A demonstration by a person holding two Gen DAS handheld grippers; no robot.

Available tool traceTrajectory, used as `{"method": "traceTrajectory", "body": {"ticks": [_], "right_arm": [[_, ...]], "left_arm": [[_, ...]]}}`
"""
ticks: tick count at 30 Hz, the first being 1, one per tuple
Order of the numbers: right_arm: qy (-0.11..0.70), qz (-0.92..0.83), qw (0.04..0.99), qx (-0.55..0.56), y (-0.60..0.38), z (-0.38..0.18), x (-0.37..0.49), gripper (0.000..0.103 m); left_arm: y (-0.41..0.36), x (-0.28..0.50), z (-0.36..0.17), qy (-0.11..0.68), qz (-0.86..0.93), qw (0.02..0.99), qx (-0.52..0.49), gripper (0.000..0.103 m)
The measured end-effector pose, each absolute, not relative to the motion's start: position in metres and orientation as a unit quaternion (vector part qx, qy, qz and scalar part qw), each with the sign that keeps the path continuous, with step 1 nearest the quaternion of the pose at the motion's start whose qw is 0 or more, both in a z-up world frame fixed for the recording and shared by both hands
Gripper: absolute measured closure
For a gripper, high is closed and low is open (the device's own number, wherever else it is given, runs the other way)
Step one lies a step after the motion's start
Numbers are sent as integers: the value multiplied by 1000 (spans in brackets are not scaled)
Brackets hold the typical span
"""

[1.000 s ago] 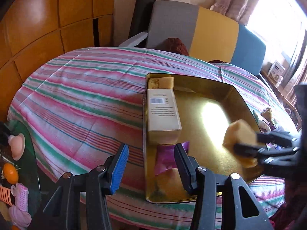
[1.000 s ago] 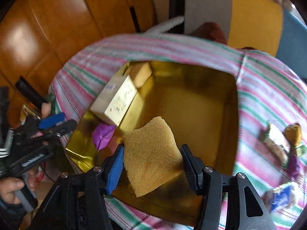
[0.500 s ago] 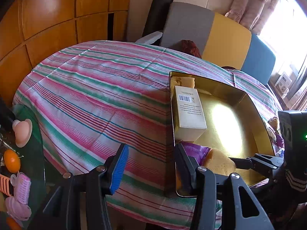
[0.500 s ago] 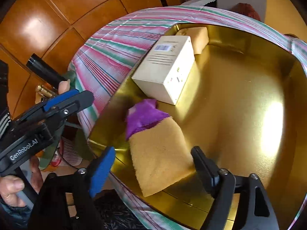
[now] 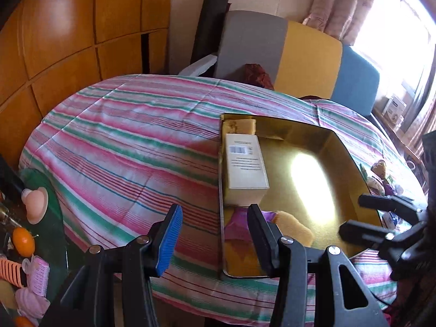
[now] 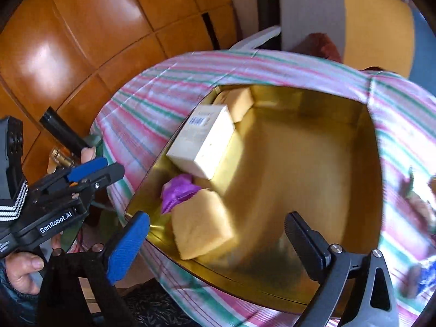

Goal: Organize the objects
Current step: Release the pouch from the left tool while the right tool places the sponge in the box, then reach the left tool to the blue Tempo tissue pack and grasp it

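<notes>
Right hand-held gripper (image 6: 215,248) jaws have just been opening, now released; yellow sponge block (image 6: 201,224) sits in gold tray (image 6: 305,100). Lift straight clear. Left hand-held gripper (image 5: 214,234) holds nothing.

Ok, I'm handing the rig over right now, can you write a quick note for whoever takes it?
Right gripper: open, its jaws have just been opening, nothing pinched; the yellow sponge it released lies in the gold tray.
Left gripper: part open and empty, over the striped tablecloth beside the tray.
In the tray, along its left side: a second sponge in the far corner, then the white box, the purple wrapper, and the yellow sponge nearest.
Left: small items on the cloth right of the tray, not yet put in.
</notes>
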State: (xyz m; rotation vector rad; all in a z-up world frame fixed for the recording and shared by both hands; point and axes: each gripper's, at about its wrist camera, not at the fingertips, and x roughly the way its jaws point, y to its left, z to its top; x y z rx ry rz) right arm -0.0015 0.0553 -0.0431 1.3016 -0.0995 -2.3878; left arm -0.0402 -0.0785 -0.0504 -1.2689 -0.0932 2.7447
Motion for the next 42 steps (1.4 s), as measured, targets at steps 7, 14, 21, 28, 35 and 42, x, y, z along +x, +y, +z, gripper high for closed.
{"method": "traceTrajectory", "body": {"ticks": [7, 14, 21, 28, 35, 42], "right_arm": [[-49, -879, 155, 448, 119, -26, 13, 0], [-76, -896, 76, 431, 199, -17, 25, 0], [-101, -905, -25, 412, 294, -10, 40, 0], [-154, -900, -151, 380, 395, -24, 58, 0], [-294, -863, -222, 345, 459, -38, 83, 0], [-313, -855, -216, 351, 461, -43, 81, 0]], "left_arm": [[-49, -36, -40, -5, 908, 83, -411, 53], [-17, -35, -35, 25, 905, 113, -409, 53], [24, -35, -32, 48, 896, 160, -412, 53], [75, -39, -33, 67, 877, 207, -428, 53], [147, -36, -34, 111, 855, 274, -425, 53], [234, -29, -48, 178, 813, 357, -424, 53]]}}
